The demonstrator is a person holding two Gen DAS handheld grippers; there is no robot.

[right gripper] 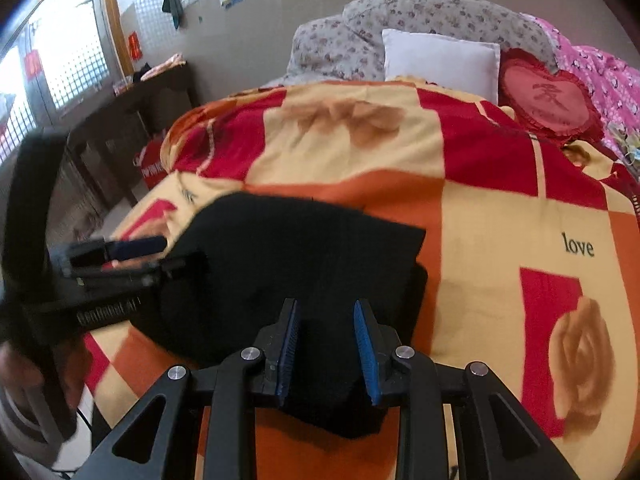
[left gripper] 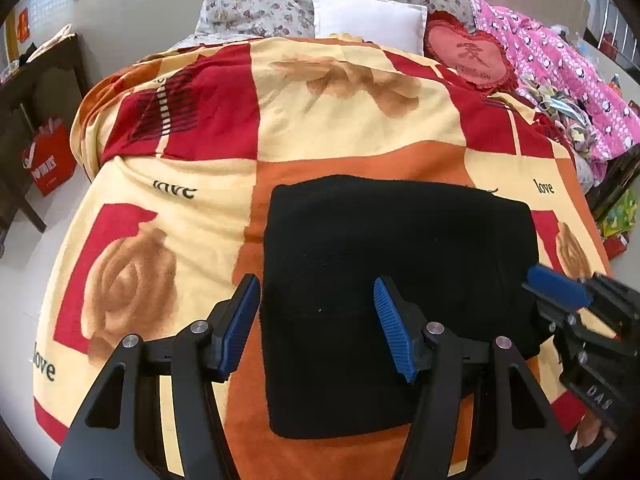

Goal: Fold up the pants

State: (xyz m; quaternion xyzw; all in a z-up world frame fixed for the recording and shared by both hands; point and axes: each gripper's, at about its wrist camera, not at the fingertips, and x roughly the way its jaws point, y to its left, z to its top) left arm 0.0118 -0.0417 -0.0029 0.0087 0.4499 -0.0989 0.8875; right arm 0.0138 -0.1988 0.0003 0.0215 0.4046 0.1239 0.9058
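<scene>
Left wrist view: folded black pants (left gripper: 396, 280) lie as a flat rectangle on an orange, red and cream blanket (left gripper: 340, 120) printed with roses and the word "love", spread over a bed. The left gripper (left gripper: 318, 320) hangs above the near left edge of the pants with its jaws released and wide apart, nothing between the blue pads. The right gripper (left gripper: 560, 288) shows at the right edge of the pants. Right wrist view: the right gripper (right gripper: 328, 344) hovers over the near corner of the pants (right gripper: 288, 264), jaws parted a little and gripping nothing, the cloth lying beneath them. The left gripper (right gripper: 136, 252), blurred, reaches in from the left. At the head of the bed sit a white pillow (left gripper: 368, 16), a red heart cushion (left gripper: 468, 56), a floral quilt (left gripper: 260, 4) and a pink quilt (left gripper: 560, 64).
</scene>
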